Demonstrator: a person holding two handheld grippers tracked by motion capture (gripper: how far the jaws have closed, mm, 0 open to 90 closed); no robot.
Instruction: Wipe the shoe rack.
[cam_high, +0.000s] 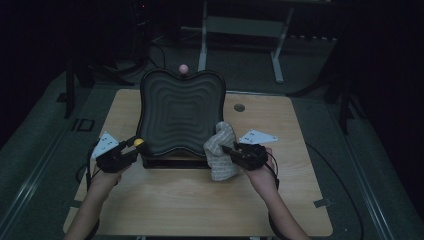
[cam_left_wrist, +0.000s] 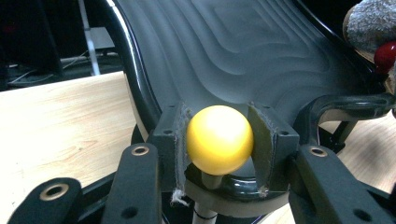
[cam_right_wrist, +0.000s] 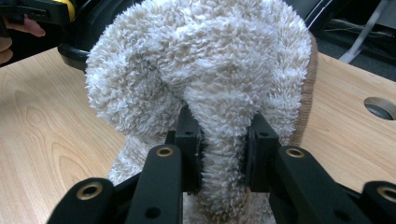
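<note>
nearest the camera in the high view, the person's two forearms come up from the bottom edge over the light wooden table (cam_high: 190, 200), with the left hand (cam_high: 107, 176) and the right hand (cam_high: 262, 172) each wrapped round a black gripper. the left gripper (cam_high: 129, 148) points right toward the near left corner of a dark glossy tray with a rippled, stepped surface (cam_high: 180, 112), which stands tilted up on a stand. in the left gripper view its jaws are closed narrow round a small round yellow ball knob (cam_left_wrist: 219, 139) on a short pale stem at the tray's lower rim, the padded faces pressing it on both sides.

the right gripper (cam_high: 231, 149) points left at the tray's near right corner. its jaws are pinched on a fluffy cream-white terry cloth (cam_right_wrist: 201, 79); in the right gripper view a thick fold of the pile runs down between the two jaw faces while the rest bulges above them. in the high view the cloth hangs against the tray's right lower edge and reaches down to the table.

in the left gripper view a small red knob (cam_left_wrist: 385, 56) sits by the cloth at the tray's far corner.

farther off, a small pink ball knob (cam_high: 183, 68) tops the tray's back edge. a round dark hole (cam_high: 239, 107) lies in the table right of the tray. beyond the table stands a pale metal frame (cam_high: 240, 30) in the dark.
</note>
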